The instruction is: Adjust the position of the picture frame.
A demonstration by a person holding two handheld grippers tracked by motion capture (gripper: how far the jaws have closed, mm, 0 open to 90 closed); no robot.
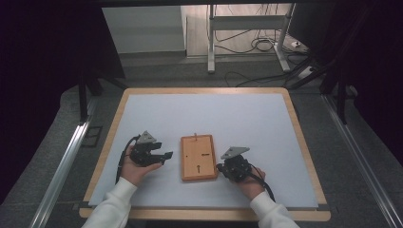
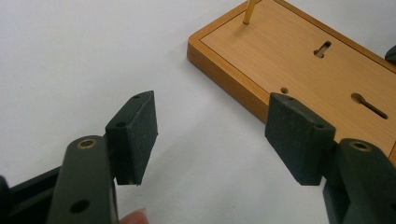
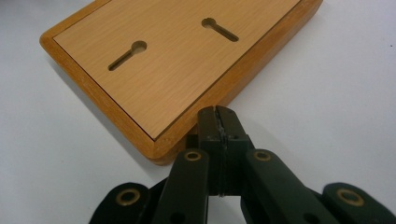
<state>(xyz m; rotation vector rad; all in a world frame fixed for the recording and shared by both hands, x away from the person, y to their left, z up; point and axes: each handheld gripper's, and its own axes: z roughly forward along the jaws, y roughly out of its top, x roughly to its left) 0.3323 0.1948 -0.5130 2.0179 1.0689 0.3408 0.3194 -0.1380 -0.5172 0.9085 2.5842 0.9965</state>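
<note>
A wooden board lies back side up on the white table sheet, with two keyhole slots and a thin peg at its far end. My left gripper rests on the sheet just left of the board, open, nothing between its pads. The board's long edge runs past its right pad. My right gripper lies at the board's near right corner, shut with nothing between the jaws. Its closed tips sit against the board's side edge; the two slots lie beyond.
The white sheet covers a wood-rimmed table, with bare room behind and to both sides of the board. White sleeves come in from the near edge. Metal stand legs and cables lie on the floor beyond.
</note>
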